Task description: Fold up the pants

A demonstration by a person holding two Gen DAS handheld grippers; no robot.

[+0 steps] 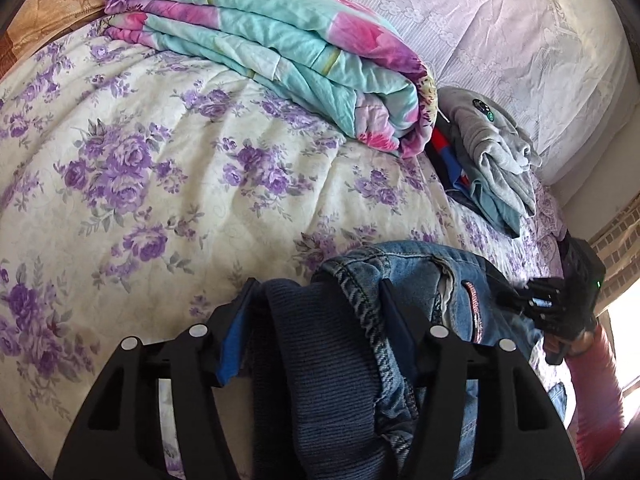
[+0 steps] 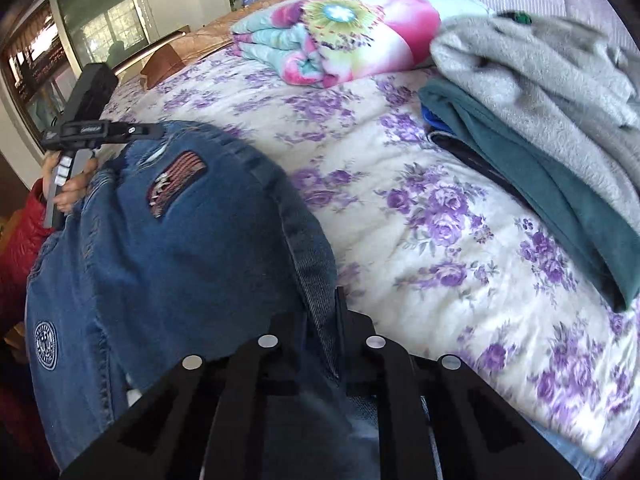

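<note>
Blue jeans (image 1: 420, 272) (image 2: 180, 260) with a striped patch lie bunched on the floral bedspread (image 1: 160, 160), close to both cameras. My left gripper (image 1: 316, 284) is shut on a thick bunch of them: the dark ribbed waistband and a denim seam fill the gap between its fingers. My right gripper (image 2: 316, 308) is shut on a thin folded denim edge. Each gripper also shows in the other view, held in a hand with a red or pink sleeve: the right gripper (image 1: 520, 298) at the jeans' right side, the left gripper (image 2: 152, 131) at their far left.
A folded teal and pink quilt (image 1: 260, 48) (image 2: 340, 32) lies at the back of the bed. A pile of clothes topped by a grey sweater (image 1: 492, 140) (image 2: 540, 72) sits to the right. A window (image 2: 100, 28) is at the far left.
</note>
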